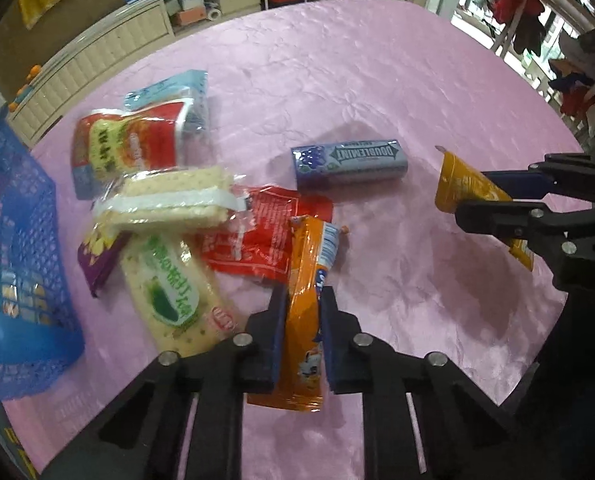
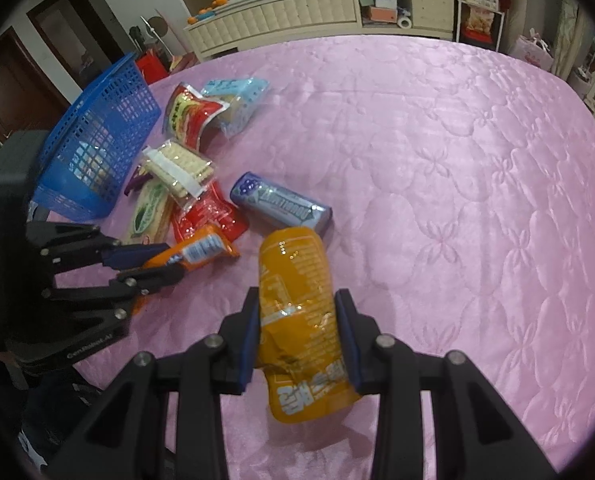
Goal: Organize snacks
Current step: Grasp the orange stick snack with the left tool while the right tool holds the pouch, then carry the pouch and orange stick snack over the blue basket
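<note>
Left tongs (image 1: 303, 312) pinching a slim orange foil snack stick (image 1: 303, 320) across its middle, above the near edge of the pile. Right tongs (image 2: 297, 320) clamping a crinkled yellow plastic snack pouch (image 2: 297, 320), held over the pink quilted bed cover (image 2: 457, 200). Just beyond, lying flat: a blue rectangular Doublemint gum pack (image 1: 349, 164), a red foil sachet (image 1: 257, 236), clear-wrapped cracker packs (image 1: 173, 200). Further left, standing on the cover: a blue plastic mesh basket (image 1: 13, 260).
</note>
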`<action>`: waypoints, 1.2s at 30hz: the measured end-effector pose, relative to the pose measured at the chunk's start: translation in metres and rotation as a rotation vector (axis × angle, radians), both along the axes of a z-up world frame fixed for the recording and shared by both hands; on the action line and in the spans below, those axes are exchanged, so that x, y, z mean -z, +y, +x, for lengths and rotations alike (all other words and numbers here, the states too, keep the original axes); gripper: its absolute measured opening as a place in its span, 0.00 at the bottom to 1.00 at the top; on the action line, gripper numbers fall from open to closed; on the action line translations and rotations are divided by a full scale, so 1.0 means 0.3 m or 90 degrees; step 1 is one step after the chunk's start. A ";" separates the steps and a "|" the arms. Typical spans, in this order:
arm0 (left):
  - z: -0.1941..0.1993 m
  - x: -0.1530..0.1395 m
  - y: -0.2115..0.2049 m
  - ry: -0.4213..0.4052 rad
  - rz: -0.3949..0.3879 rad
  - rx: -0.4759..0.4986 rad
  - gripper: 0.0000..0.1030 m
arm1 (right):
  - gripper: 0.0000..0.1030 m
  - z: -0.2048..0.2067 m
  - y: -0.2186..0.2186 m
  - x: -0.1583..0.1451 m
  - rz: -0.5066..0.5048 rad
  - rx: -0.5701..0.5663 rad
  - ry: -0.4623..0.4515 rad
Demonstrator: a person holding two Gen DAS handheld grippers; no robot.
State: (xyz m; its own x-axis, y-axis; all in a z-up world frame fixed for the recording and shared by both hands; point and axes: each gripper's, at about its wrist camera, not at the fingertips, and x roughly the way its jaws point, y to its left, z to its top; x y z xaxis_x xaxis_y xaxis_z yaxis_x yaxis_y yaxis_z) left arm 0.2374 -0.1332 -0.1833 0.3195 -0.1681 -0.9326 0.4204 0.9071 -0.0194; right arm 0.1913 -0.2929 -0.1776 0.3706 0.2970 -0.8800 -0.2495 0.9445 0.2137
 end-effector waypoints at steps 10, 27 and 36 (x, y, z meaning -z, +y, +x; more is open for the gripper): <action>-0.109 -0.160 0.129 -0.056 -0.039 -0.055 0.13 | 0.40 -0.059 0.107 -0.129 -0.015 -0.018 -0.037; -0.281 -0.519 0.520 -0.193 -0.069 -0.149 0.13 | 0.40 -0.083 0.512 -0.413 -0.006 -0.122 -0.137; -0.264 -0.625 0.742 -0.231 -0.075 -0.236 0.13 | 0.40 -0.011 0.743 -0.497 0.021 -0.181 -0.156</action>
